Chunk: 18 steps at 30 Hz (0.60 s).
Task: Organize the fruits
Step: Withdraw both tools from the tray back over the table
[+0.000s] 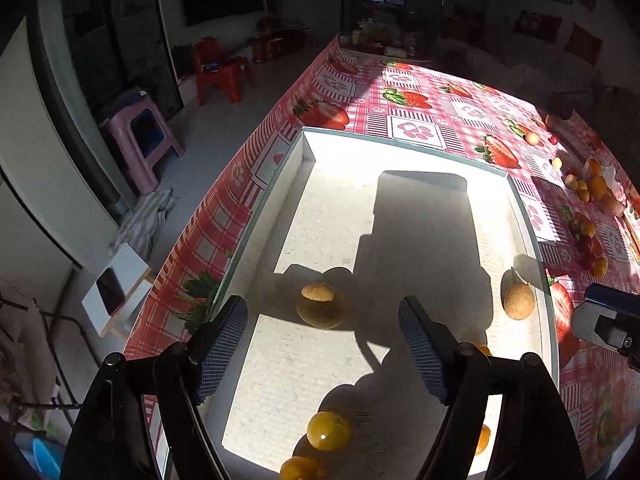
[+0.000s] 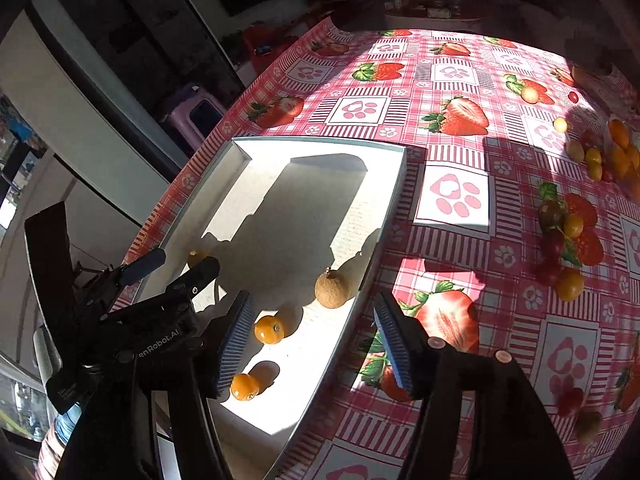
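A shallow white tray (image 1: 400, 146) (image 2: 320, 142) lies on the strawberry-print tablecloth. Two brown round fruits (image 1: 320, 306) (image 1: 519, 301) and several small orange fruits (image 1: 329, 430) (image 2: 269, 330) rest inside it. My left gripper (image 1: 321, 301) hangs open above the tray, with one brown fruit lying loose below and between its fingers. My right gripper (image 2: 312, 298) is open too, straddling the tray's right rim beside the other brown fruit (image 2: 332, 290); nothing is held. Each gripper shows at the edge of the other's view: the right gripper (image 1: 608, 320), the left gripper (image 2: 172, 272).
Loose yellow, orange and red fruits (image 1: 592, 188) (image 2: 568, 284) are scattered on the cloth to the right of the tray. The table's left edge drops to the floor, where a pink stool (image 1: 140, 140) and red chairs (image 1: 224, 72) stand.
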Each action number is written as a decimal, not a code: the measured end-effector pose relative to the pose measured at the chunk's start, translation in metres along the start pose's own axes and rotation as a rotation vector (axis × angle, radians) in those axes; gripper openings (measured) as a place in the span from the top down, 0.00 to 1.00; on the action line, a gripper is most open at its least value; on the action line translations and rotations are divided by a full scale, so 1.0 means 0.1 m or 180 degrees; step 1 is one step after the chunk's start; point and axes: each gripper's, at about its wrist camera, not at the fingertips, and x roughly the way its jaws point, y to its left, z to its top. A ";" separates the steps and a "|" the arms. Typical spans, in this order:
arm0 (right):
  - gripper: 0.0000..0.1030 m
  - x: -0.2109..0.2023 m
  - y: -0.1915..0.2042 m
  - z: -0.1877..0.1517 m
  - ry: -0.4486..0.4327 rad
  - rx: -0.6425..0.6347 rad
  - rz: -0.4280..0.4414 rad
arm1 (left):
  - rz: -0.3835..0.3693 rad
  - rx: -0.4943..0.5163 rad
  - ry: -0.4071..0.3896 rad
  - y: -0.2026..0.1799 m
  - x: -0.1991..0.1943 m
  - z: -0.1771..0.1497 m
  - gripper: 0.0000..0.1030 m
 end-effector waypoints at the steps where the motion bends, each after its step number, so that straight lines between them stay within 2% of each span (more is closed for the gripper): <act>1: 0.35 -0.05 -0.06 -0.04 -0.0011 0.0038 -0.0009 | -0.0009 0.0012 -0.0005 -0.03 -0.02 -0.01 0.23; 8: 0.35 -0.35 -0.57 -0.39 -0.0093 0.0299 -0.0244 | -0.0216 0.0175 -0.0139 -0.41 -0.31 0.01 0.23; 15: 0.35 -0.70 -1.05 -0.79 -0.0268 0.0438 -0.0762 | -0.0614 0.0514 -0.0163 -1.19 -0.53 -0.04 0.23; 18: 0.35 -0.82 -1.21 -0.93 -0.0329 0.0430 -0.0999 | -0.0691 0.0710 -0.0137 -1.57 -0.52 -0.12 0.23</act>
